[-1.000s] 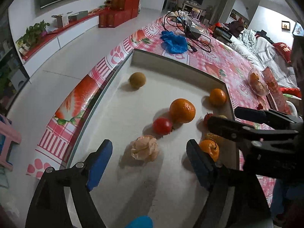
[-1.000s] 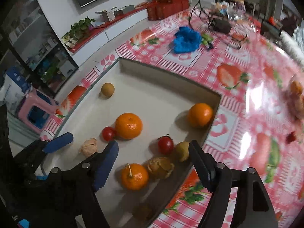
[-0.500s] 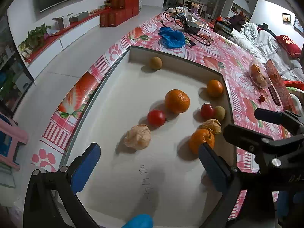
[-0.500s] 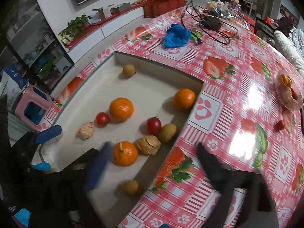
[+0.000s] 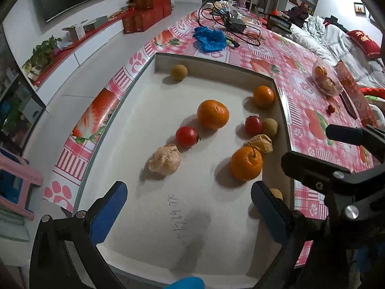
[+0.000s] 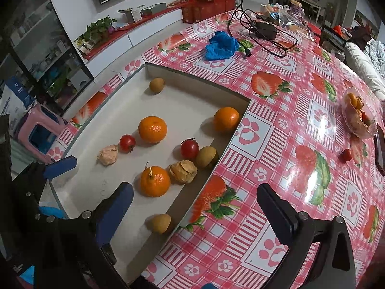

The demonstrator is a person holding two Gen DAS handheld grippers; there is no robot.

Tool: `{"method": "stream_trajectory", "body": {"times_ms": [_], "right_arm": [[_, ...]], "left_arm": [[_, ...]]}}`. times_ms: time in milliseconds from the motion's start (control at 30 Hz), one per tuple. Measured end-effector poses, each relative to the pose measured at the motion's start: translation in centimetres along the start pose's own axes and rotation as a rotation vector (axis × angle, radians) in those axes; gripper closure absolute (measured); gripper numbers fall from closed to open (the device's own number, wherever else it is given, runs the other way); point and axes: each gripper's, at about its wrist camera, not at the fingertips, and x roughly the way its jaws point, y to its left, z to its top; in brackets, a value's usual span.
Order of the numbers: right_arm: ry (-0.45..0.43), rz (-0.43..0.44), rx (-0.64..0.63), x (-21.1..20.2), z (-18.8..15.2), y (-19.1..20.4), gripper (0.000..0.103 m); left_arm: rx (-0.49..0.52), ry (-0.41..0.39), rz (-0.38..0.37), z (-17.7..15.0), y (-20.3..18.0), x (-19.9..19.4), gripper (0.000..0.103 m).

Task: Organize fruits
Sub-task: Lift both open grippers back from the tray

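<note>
We hold both grippers wide apart, empty: left gripper (image 5: 187, 207) over the tray (image 5: 154, 106), right gripper (image 6: 192, 204) at its edge. Fruit sits loose in the tray: three oranges (image 6: 152, 130), firm, rolly, grab across the middle; two tomatoes (image 6: 189, 148), soft; three small yellow-brown fruits (image 6: 160, 222); two papery husked ones (image 6: 183, 171), fragile.

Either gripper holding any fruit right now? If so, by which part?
Nothing held. Left gripper and right gripper are both open and empty, above the tray.
</note>
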Motion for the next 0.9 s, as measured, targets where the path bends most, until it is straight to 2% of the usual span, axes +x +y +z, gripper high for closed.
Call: {"method": "stream_trajectory", "body": {"times_ms": [900], "right_arm": [[-0.001,-0.058,-0.069,-1.2,-1.4,1.1,0.0]], "left_arm": [[0.088,-0.019,0.045,-1.4,-2.5,-1.6,0.0]]}}
